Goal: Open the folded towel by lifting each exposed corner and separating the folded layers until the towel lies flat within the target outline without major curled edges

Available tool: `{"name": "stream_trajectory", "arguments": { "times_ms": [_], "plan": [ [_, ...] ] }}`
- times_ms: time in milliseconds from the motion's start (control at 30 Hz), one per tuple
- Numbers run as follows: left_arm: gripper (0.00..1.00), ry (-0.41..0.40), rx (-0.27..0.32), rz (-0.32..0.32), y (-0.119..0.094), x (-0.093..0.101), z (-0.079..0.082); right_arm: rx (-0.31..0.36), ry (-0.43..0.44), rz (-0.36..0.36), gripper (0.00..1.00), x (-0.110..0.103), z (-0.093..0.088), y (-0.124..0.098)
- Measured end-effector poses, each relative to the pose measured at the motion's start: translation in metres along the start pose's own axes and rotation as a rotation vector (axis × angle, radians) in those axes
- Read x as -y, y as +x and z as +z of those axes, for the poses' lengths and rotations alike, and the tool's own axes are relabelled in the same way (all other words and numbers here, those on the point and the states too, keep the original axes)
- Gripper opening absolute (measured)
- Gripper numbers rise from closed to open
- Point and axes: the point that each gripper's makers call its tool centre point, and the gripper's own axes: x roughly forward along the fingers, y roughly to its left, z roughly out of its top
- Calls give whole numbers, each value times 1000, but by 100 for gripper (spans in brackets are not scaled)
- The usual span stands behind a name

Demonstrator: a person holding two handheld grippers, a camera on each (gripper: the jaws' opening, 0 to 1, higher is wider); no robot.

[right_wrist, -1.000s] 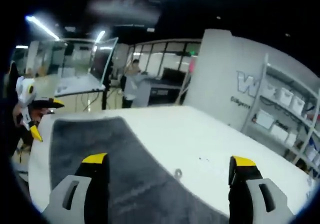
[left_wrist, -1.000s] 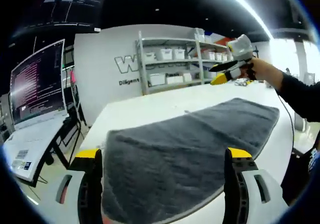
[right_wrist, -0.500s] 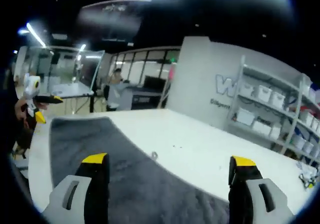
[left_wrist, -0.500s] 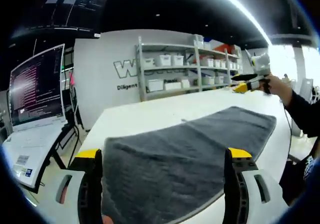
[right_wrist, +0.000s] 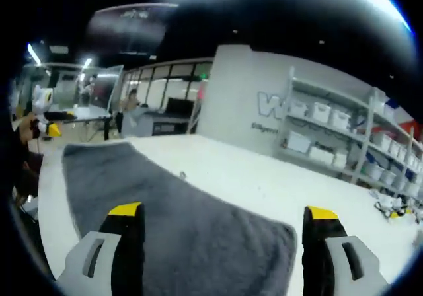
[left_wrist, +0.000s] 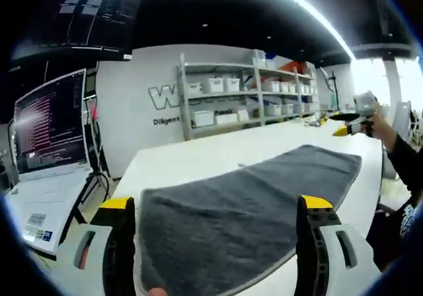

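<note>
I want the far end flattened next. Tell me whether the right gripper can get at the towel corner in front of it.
Probably yes. The right gripper is open above the towel, whose corner lies flat on the bare table between its jaws, with nothing in the way.

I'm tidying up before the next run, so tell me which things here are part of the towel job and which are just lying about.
Part of the job:
- grey towel, spread on the white table
- left tool, jaws apart
- right tool, jaws apart

Just lying about:
- shelving with white bins
- laptop on a side desk
- small items at the table's far end, too small to identify
</note>
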Motion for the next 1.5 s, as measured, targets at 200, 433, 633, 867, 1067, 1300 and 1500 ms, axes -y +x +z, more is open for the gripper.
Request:
{"name": "stream_trajectory", "arguments": {
  "times_ms": [200,433,633,867,1067,1300,1500],
  "plan": [
    [100,-6,-32,8,-2,-1,-13,-13,15,-13,99,0,-24,-41],
    [100,-18,-48,-22,-9,16,-19,14,32,-51,99,-1,-28,-73],
    [100,-27,-43,-37,-13,23,-15,30,46,-64,99,0,-33,-93],
    [100,-13,-73,-29,-11,19,-20,6,48,-94,99,7,-48,-102],
    [100,-17,-69,-37,-12,21,-21,-6,68,-120,99,17,-54,-104],
    [100,9,-103,-21,-8,11,-21,-15,64,-127,99,24,-54,-105],
    [100,77,-125,32,3,-17,2,-42,22,-126,99,42,-42,-96]
  ]
}}
